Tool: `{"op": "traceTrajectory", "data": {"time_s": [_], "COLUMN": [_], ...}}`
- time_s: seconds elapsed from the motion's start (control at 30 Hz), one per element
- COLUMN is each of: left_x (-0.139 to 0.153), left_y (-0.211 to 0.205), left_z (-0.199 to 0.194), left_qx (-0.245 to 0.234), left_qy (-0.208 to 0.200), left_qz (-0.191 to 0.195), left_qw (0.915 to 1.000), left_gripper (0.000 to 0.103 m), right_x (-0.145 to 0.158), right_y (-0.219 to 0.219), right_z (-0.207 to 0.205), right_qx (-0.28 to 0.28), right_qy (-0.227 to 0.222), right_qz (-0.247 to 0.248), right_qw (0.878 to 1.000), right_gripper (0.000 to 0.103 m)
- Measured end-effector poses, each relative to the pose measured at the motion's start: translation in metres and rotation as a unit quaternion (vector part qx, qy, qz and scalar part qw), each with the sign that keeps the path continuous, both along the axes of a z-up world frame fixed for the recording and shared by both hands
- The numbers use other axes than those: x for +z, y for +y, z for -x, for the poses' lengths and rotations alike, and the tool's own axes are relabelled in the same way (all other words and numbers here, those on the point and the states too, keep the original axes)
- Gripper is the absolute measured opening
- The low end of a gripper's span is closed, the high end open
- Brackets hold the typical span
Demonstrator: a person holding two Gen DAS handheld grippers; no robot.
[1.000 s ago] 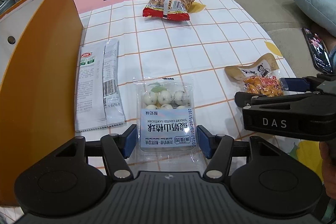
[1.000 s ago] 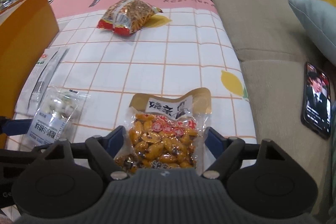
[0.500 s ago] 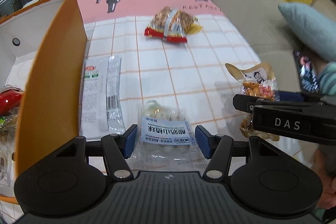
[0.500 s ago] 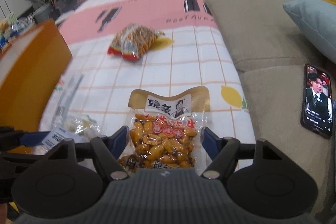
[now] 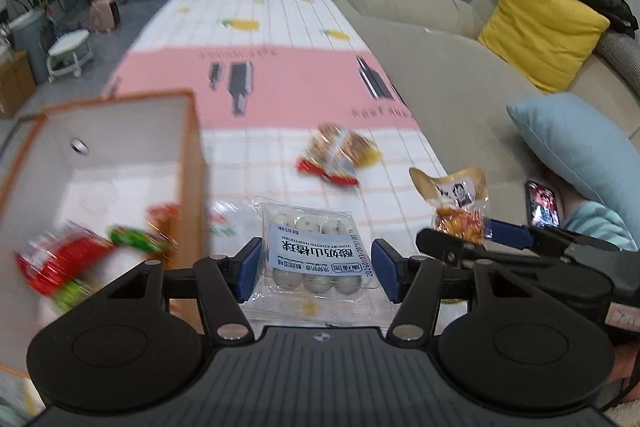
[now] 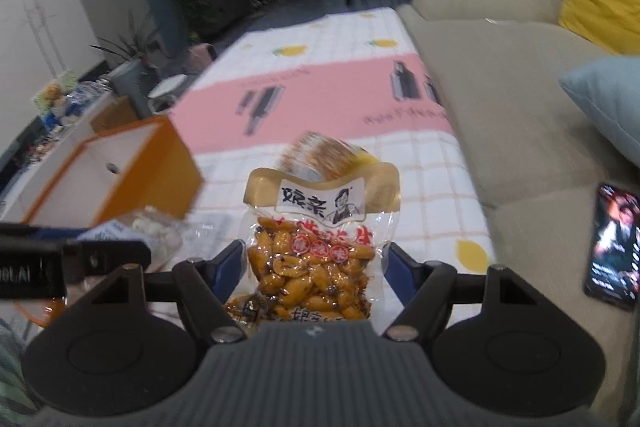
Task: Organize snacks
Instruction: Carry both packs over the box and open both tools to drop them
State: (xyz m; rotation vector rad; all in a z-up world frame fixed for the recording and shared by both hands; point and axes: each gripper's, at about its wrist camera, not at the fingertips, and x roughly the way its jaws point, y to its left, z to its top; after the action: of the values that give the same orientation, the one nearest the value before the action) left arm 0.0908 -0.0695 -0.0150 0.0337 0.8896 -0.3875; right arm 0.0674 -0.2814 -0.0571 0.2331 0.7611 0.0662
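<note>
My left gripper is shut on a clear pack of white yogurt-coated hawthorn balls, held in the air above the tablecloth. Just left of it stands an open orange box with red and green snack packs inside. My right gripper is shut on a peanut packet with a tan header, also lifted. The peanut packet hangs to the right in the left wrist view. A red noodle-snack bag lies further out on the table.
A white flat packet lies by the box's foot, mostly hidden. A beige sofa runs along the table's right edge with a blue cushion and a lit phone. The left gripper's body is close beside my right gripper.
Both grippers have risen with their packs, lifting them off the tablecloth. The left view now looks over the box wall and shows the snacks inside.
</note>
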Motion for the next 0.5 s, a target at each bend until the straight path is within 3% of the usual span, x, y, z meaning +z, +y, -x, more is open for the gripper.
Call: {"op": "traceTrajectory", "data": {"time_s": [0.27, 0.5], "left_x": [0.043, 0.042], "left_y": [0.050, 0.084], "left_z": [-0.024, -0.052], "left_qx": [0.002, -0.029], "left_qy": [-0.032, -0.047], "left_qz": [-0.052, -0.142], "left_qw": [0.9981, 0.9883], "left_gripper": [0.067, 0.067], "right_x": [0.041, 0.063], "right_y": [0.054, 0.112], "right_z": [-0.014, -0.038], "right_qx": [0.087, 0.180], "right_qy": [-0.048, -0.076], "right_qz": [-0.005, 0.042], "right_qw": [0.995, 0.980], "right_gripper": [0.071, 0.071]}}
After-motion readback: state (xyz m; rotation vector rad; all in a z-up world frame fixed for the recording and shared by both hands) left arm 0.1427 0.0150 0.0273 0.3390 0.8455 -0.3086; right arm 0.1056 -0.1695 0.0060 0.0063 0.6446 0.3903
